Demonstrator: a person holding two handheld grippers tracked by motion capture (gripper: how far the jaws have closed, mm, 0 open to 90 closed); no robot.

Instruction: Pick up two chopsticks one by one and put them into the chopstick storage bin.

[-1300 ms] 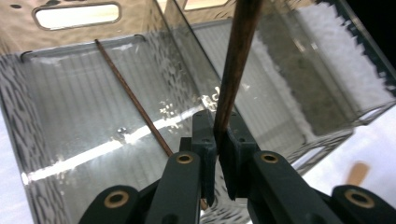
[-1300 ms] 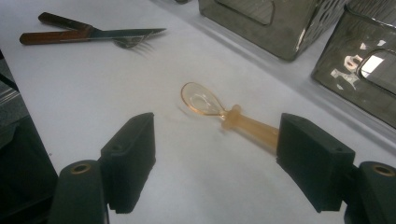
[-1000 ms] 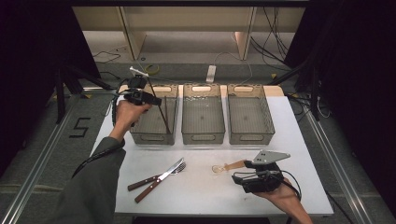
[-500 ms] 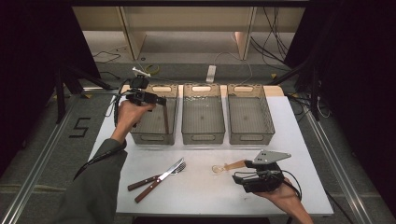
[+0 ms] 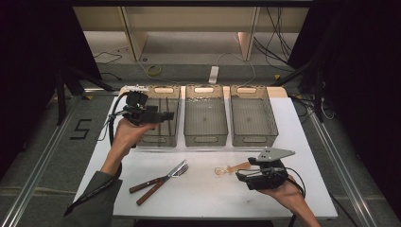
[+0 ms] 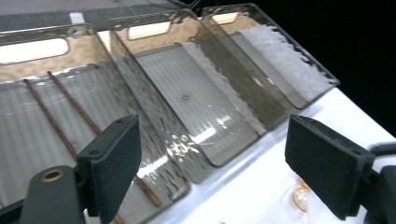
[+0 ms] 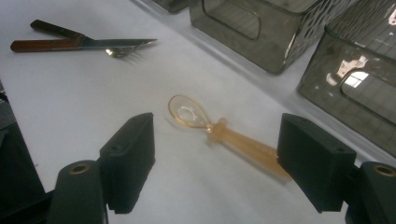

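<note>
- White table (image 5: 208,198) under everything, three clear bins along its 12 o'clock edge.
- Left bin (image 5: 163,137) with two brown chopsticks (image 6: 70,105) lying lengthwise inside, side by side, seen through the left gripper view.
- Middle bin (image 5: 204,137) and right bin (image 5: 253,137) just beside each other, clear ribbed floors showing.
- Left gripper (image 5: 171,116) held above the left bin's 9 o'clock wall, pointing toward 3 o'clock; jaws just been opening, now wide apart, nothing between the pads (image 6: 114,163).
- Right gripper (image 5: 239,175) low over the table at about 5 o'clock, held in a hand (image 5: 288,194), aimed toward 9 o'clock; jaws spread wide, nothing clamped.
- Amber plastic spoon (image 7: 219,133) flat on the table, in front of the right gripper's open jaws, handle end running near the right pad (image 7: 315,161), bowl toward the table's middle; not pinched, touch with the pad not clear.
- Same spoon in the high view (image 5: 231,168) at 6 o'clock of the middle and right bins, apart from them.
- Knife (image 5: 149,189) and fork (image 5: 158,179) with brown handles, crossed and touching, at 7 o'clock of the table, well apart from the spoon.
</note>
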